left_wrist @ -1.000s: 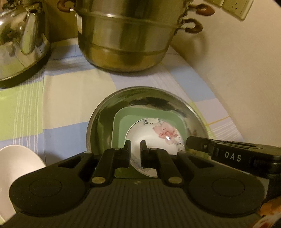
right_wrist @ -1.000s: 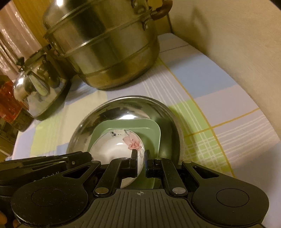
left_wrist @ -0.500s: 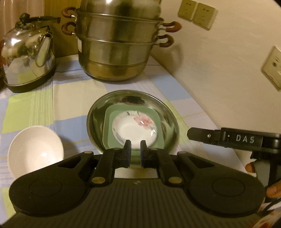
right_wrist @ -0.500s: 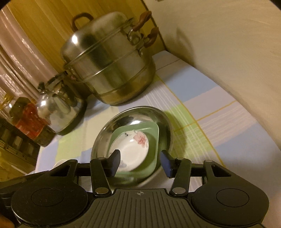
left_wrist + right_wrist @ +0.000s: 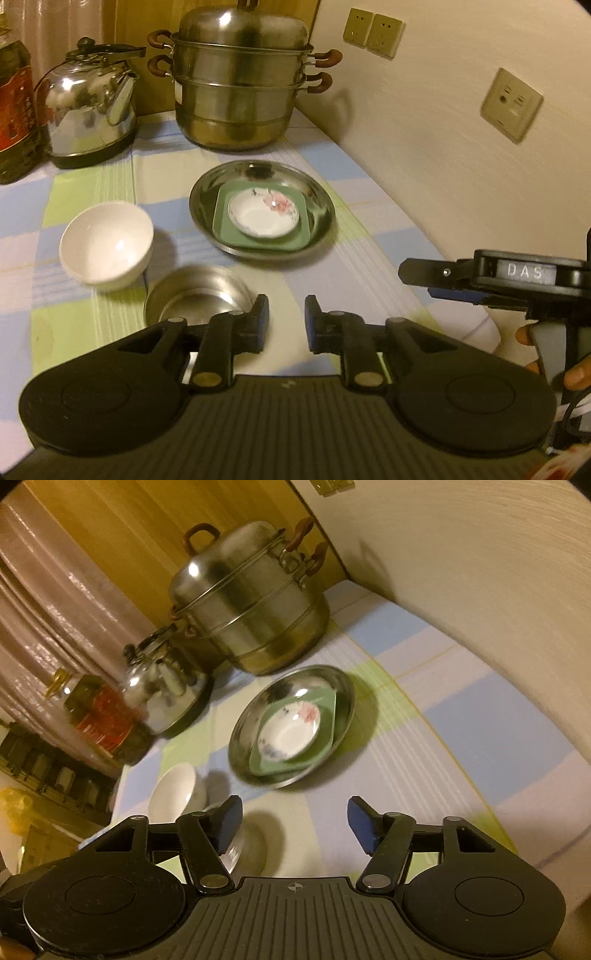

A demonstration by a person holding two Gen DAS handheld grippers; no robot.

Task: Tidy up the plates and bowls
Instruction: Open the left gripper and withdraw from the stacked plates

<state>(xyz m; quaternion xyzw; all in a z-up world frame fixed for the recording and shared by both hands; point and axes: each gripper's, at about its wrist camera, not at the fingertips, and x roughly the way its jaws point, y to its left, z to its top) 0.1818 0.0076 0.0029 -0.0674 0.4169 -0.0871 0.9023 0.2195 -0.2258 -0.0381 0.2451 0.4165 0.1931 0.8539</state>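
Observation:
A steel plate (image 5: pixel 321 206) (image 5: pixel 343 690) on the checked cloth holds a green square plate (image 5: pixel 225 229) (image 5: pixel 328 705) with a small flowered saucer (image 5: pixel 262 214) (image 5: pixel 288 731) on top. To its left sits a white bowl (image 5: pixel 107 243) (image 5: pixel 173 790), and a small steel bowl (image 5: pixel 195 295) (image 5: pixel 247 845) lies nearer me. My left gripper (image 5: pixel 286 321) hovers beside the steel bowl, its jaws opening with nothing between them. My right gripper (image 5: pixel 293 823) (image 5: pixel 424 273) is back from the stack, its jaws opening wide and empty.
A large steel steamer pot (image 5: pixel 240 85) (image 5: pixel 255 605) and a kettle (image 5: pixel 88 103) (image 5: pixel 166 683) stand at the back, with an oil bottle (image 5: pixel 14 110) (image 5: pixel 107 723) at the left. A wall with sockets (image 5: pixel 511 105) runs along the right. A hand (image 5: pixel 572 373) holds the right gripper.
Both grippers pulled back and up from the stacked plates. The right gripper let go of the flowered saucer and opened wide; the left gripper's jaws have parted. The white and steel bowls came into view.

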